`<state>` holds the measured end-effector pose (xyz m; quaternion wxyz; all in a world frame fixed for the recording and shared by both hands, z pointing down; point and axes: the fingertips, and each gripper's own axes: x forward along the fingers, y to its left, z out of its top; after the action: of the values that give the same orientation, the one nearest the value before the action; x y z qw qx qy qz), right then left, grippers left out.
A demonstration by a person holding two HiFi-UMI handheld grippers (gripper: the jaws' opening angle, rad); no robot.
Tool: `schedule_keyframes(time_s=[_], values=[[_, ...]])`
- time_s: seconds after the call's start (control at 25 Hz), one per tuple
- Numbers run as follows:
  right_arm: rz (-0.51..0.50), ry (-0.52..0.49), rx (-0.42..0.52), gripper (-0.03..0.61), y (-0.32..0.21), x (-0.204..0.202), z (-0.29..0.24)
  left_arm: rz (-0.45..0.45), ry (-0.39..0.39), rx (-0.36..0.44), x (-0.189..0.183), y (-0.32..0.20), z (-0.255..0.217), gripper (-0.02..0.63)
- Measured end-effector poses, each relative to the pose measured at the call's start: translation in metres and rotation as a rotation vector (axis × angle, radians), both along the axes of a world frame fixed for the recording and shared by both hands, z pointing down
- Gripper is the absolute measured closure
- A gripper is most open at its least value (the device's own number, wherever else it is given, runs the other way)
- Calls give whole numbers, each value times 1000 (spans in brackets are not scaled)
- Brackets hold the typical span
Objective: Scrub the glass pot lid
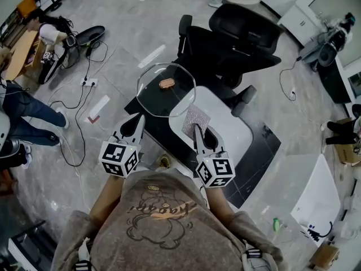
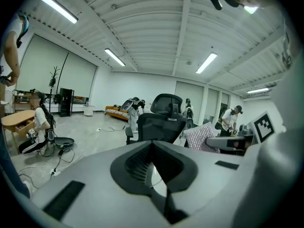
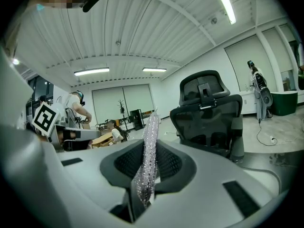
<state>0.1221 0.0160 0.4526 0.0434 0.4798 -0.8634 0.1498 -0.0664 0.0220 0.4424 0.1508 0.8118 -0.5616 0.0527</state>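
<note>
left gripper clamps the glass pot lid by its rim, right gripper pinches the scrub cloth; hold that lid steady while rubbing, imo.

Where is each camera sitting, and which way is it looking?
Head view: on the person's head, facing steeply down at the glass pot lid; shows the shirt, left tongs and right tongs.
Left gripper view: rides the left tongs, facing out across the room; jaws shut on the lid's rim.
Right gripper view: rides the right tongs, facing out; jaws pinch the sparkly scrub cloth.
Shared: all three see the black office chair.
</note>
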Motion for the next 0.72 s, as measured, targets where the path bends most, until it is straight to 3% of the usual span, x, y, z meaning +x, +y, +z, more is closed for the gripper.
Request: schedule_keyframes(time_s=[0.16, 0.28, 0.4, 0.72], values=[[3, -3, -14, 499, -26, -1, 4, 33, -15, 26, 5, -29, -6, 595], [11, 0, -23, 499, -41, -3, 7, 79, 18, 52, 9, -47, -12, 583], [35, -2, -28, 499, -55, -7, 9, 126, 36, 60, 11, -65, -15, 379], [109, -11, -54, 499, -81, -17, 17, 293, -113, -6, 12, -112, 17, 370]])
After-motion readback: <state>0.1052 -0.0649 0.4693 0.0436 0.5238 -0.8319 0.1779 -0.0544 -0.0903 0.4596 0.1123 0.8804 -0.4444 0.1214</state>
